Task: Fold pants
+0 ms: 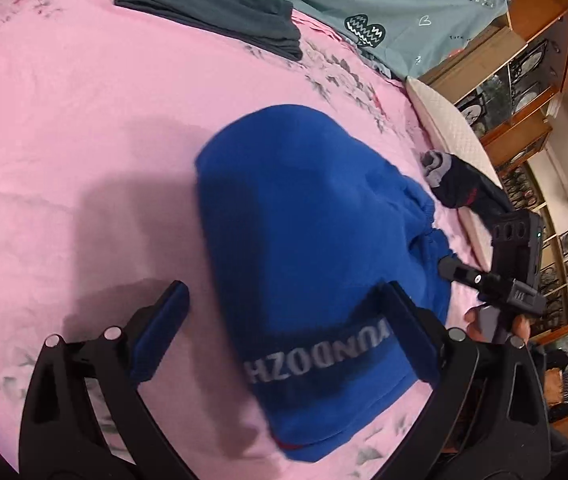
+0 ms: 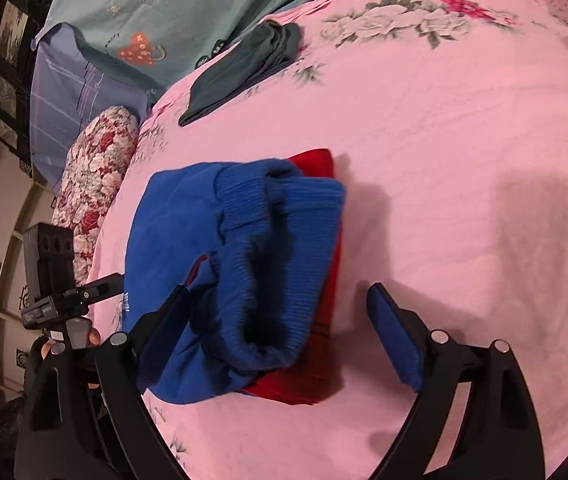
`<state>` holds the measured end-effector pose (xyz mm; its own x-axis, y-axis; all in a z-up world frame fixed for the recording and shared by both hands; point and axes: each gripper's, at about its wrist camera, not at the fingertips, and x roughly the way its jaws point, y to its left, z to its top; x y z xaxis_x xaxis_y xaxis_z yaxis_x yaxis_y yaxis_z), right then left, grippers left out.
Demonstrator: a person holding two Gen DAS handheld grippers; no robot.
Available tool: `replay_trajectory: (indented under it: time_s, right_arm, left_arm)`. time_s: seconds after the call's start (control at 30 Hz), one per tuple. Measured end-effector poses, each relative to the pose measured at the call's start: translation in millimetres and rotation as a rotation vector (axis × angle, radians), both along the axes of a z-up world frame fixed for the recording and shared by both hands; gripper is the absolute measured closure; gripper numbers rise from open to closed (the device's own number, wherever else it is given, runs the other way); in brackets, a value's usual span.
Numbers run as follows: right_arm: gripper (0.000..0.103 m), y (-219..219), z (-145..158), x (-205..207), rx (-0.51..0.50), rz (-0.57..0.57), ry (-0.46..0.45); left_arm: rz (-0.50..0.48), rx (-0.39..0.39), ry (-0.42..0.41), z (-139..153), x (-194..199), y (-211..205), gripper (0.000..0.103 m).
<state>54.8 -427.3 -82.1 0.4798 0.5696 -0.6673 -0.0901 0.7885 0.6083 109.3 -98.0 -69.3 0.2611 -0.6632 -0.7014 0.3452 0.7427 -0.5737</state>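
A: Left claw [image 1: 284, 328]?
B: Mine gapes wide, holding nothing; right pad touches the pants [image 1: 308, 240], folded on the pink sheet [image 1: 84, 120].
A: Right claw [image 2: 280, 332]?
B: Also released, straddling the waistband. Only this view shows the red cloth [image 2: 316, 360] underneath.

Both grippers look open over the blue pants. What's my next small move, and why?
Probably draw both grippers back and leave the bundle. The blue pants already lie folded compact on the pink bedsheet, and the left gripper and right gripper are open, gripping nothing. The ribbed waistband bulges slightly; pat it only if tidiness matters.
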Motion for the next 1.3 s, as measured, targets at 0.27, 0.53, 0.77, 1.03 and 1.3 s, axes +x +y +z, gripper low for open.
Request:
replay_trajectory:
  time_s: [0.27, 0.53, 0.77, 1.03, 1.3]
  right_arm:
    - [0.060, 22, 1, 5, -0.030, 0.062, -0.001]
    - [0.069, 18, 31, -13, 0.054, 0.046, -0.074]
    - [0.069, 30, 82, -15, 0.046, 0.065, -0.177]
    - [0.069, 55, 165, 70, -0.006, 0.053, -0.309]
    - [0.065, 91, 171, 241, -0.081, -0.034, -0.393]
  left_arm:
    - [-0.016, -0.055, 0.045, 0, 0, -22, 0.027]
    - [-0.032, -0.100, 0.003, 28, -7, -20, 0.058]
    - [0.000, -0.140, -0.088, 73, -2, -2, 0.059]
    - [0.086, -0.019, -0.298, 168, 85, 0, 0.059]
    - [0.205, 0.064, -0.373, 157, 251, 8, 0.042]
